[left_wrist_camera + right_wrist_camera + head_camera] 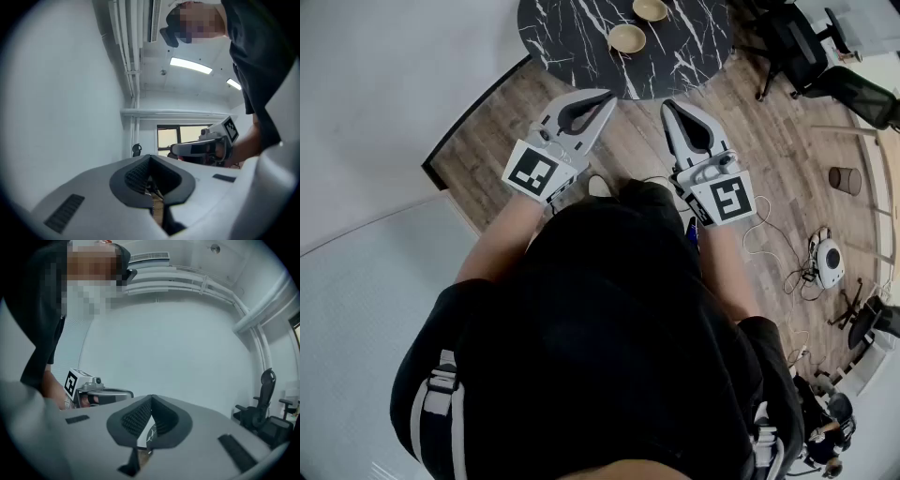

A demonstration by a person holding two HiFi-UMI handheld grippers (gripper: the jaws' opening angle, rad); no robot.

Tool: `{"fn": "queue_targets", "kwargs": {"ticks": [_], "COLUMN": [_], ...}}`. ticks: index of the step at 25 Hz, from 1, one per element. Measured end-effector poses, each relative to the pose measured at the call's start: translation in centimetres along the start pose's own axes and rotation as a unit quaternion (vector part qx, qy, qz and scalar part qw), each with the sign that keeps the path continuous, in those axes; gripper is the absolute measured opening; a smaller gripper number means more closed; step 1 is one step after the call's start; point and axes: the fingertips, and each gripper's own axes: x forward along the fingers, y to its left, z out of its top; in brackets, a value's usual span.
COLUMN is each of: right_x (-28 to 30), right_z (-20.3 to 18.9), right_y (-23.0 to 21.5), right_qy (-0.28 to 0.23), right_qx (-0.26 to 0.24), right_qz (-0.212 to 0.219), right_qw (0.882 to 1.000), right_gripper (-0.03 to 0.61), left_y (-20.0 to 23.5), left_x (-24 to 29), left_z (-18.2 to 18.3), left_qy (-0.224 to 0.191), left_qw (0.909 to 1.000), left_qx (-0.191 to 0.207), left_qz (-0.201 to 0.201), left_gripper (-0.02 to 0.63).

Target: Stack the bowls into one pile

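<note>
left gripper (pixel 607 97), right gripper (pixel 667 106) seemingly closed, empty

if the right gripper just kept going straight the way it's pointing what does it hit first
Probably the round table: the right gripper, shut and empty, aims at its near edge, in line with the nearer bowl. If it rides above the tabletop, that bowl comes first; height is unclear.

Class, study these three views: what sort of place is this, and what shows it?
Probably an office or lab room: wheeled office chairs near a round marble-look table, cables trailing over the wood floor, and strip lights on the ceiling.
</note>
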Motion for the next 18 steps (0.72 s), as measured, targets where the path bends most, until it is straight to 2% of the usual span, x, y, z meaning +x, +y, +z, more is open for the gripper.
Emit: {"fn": "queue_targets", "kwargs": {"ticks": [8, 18], "right_x": [-0.4, -2.5], "right_z": [-0.3, -0.4], "right_y": [0.3, -0.9], "right_qy": [0.002, 0.009], "right_qx": [0.000, 0.004], "right_qz": [-0.003, -0.025], "right_qw": [1.000, 1.000], "right_gripper": [-0.008, -0.008], "left_y": [-0.3, -2.4], "left_x": [-0.3, 1.6], "left_z": [-0.1, -0.3], "left_qy": [0.001, -0.001], "left_qw": [1.0000, 0.9993], "left_qx": [0.002, 0.000], "left_qz": [-0.002, -0.036], "left_gripper": [0.005, 0.005]}}
